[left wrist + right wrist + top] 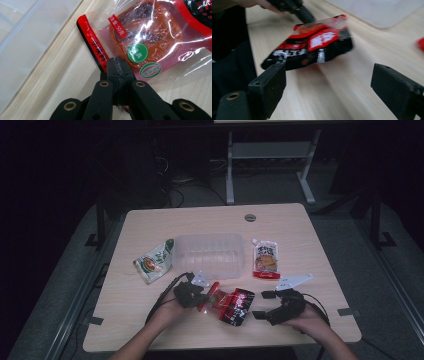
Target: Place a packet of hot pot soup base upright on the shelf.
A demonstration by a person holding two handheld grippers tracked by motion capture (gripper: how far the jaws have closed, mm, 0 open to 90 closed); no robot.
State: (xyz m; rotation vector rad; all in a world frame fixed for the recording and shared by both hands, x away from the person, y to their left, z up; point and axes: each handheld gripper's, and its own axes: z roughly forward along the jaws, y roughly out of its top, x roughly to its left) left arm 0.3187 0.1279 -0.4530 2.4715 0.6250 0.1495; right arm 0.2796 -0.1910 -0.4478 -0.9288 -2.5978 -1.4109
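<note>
Your left gripper is pinched tight on the clear edge of the red-and-black plastic snack packet, w/ the clear rectangular plastic bin just beyond it, so there's little room to push fwd there. Your right gripper sits w/ jaws wide apart, just right of the packet; bare wooden tabletop lies between and ahead of them. Fwd of it, the white-and-red spouted pouch blocks the lane beside the bin. The green-and-white foil sachet crowds the bin's left side. The table's far strip behind the bin is open; so is the near-left corner.
</note>
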